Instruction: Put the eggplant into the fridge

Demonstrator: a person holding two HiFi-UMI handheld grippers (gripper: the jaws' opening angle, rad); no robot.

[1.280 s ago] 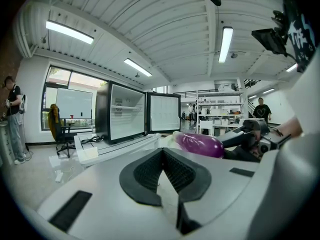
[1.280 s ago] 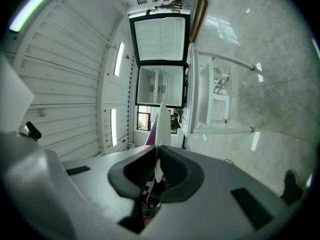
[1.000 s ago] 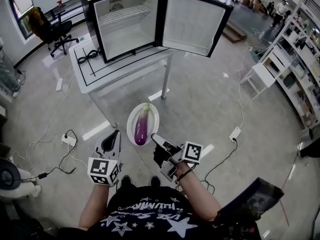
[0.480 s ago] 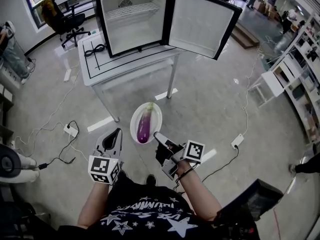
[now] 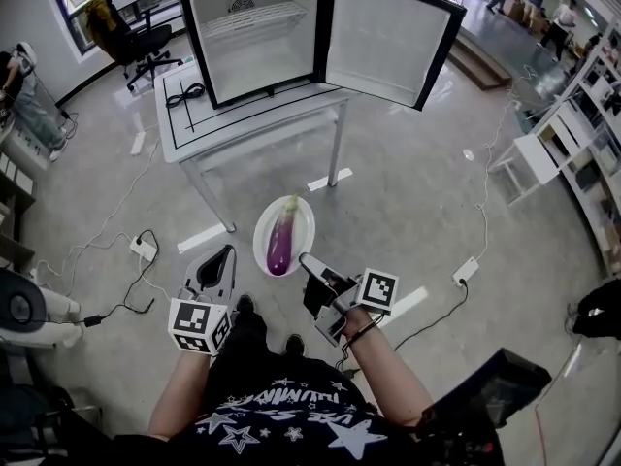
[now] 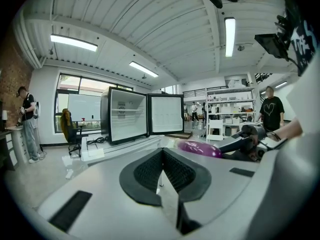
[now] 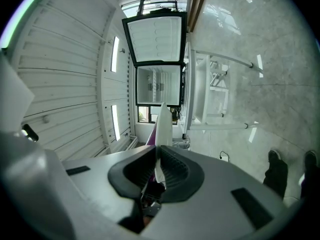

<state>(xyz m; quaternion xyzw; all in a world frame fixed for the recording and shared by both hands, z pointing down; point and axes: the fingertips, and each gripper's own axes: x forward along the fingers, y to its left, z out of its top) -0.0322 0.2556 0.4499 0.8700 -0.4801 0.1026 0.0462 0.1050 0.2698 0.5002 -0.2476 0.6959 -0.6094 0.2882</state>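
White lettering ran across the person's black T-shirt (image 5: 281, 417), set among printed white stars. Seen upside down and warped by the lens, it could not be read reliably; one line possibly began "HUM".

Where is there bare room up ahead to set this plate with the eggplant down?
Inside the open fridge, the floor under the wire shelf is bare. On the table, a narrow strip in front of the fridge is free; the left end holds a coiled cable.

Left shoe (image 5: 244, 305) stepped forward, bystander (image 5: 27, 90) entered at left
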